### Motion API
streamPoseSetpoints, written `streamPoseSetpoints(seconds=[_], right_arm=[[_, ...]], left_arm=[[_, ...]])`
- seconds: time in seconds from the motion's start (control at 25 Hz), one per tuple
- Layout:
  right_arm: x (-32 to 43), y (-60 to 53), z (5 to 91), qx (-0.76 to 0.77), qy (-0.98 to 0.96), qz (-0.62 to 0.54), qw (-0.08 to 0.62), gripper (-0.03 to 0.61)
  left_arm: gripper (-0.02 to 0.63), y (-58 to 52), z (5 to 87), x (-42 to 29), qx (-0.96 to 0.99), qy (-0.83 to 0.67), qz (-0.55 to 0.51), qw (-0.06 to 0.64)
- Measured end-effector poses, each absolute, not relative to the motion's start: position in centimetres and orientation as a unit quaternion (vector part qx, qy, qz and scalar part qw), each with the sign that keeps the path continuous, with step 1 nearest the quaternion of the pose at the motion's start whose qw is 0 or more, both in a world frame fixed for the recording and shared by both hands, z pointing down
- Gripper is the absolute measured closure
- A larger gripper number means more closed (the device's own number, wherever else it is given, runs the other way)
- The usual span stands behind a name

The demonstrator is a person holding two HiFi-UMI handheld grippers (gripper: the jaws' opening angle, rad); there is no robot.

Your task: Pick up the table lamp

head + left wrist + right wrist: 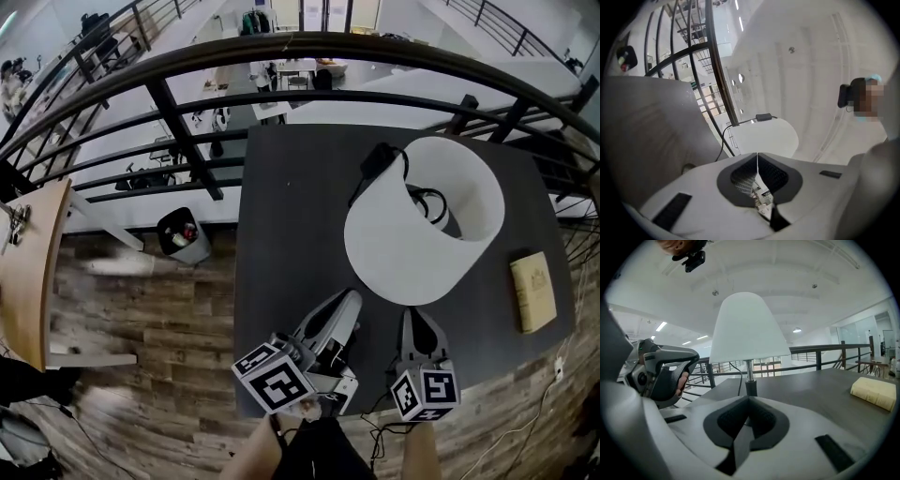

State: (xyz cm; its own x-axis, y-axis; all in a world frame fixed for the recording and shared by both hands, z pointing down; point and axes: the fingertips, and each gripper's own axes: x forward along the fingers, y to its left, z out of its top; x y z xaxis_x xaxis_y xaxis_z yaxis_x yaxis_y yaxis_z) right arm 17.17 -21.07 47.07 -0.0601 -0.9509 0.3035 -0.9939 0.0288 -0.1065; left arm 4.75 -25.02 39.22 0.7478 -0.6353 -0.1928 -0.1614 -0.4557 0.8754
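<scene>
- Table lamp (427,220) stands upright on the desk (281,234), just beyond both grippers and untouched.
- Left gripper (347,300) and right gripper (415,319): jaws together, empty.
- Recommended: part the right jaws, align on the stem (749,369) below the shade (747,326), clamp squarely and lift plumb.

Bright, even indoor light fills all three views, with glowing ceiling strip lights (661,326) in the right gripper view. The white conical fabric lampshade (403,246) is nearly washed out against the dark grey matte tabletop (291,281), which carries only faint, soft shadows. Wide-angle distortion bows the black metal railing (281,45) into arcs and leaves black corners round both gripper views, while blur smears the left gripper view's left side and the brown wood-plank floor (159,375) at the head view's lower left.
</scene>
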Motion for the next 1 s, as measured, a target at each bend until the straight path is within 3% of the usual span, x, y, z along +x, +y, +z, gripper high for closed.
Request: streamPoseSetpoints(seconds=[0.12, 0.44, 0.8, 1.0], right_arm=[[17.0, -21.4, 47.6, 0.684, -0.711, 0.145, 0.077, 0.569], [17.1, -22.4, 49.0, 0.686, -0.710, 0.143, 0.073, 0.569], [17.3, -23.2, 50.3, 0.682, -0.714, 0.141, 0.081, 0.568], [17.3, -23.8, 51.1, 0.673, -0.720, 0.145, 0.083, 0.568]], left_arm=[[0.531, -25.2, 39.5, 4.7, 0.797, -0.227, -0.276, 0.488], [0.495, -25.7, 40.5, 5.8, 0.760, -0.174, -0.312, 0.542], [0.417, -26.4, 40.9, 6.6, 0.746, -0.146, -0.336, 0.556], [0.410, -26.8, 41.2, 7.1, 0.741, -0.139, -0.345, 0.559]])
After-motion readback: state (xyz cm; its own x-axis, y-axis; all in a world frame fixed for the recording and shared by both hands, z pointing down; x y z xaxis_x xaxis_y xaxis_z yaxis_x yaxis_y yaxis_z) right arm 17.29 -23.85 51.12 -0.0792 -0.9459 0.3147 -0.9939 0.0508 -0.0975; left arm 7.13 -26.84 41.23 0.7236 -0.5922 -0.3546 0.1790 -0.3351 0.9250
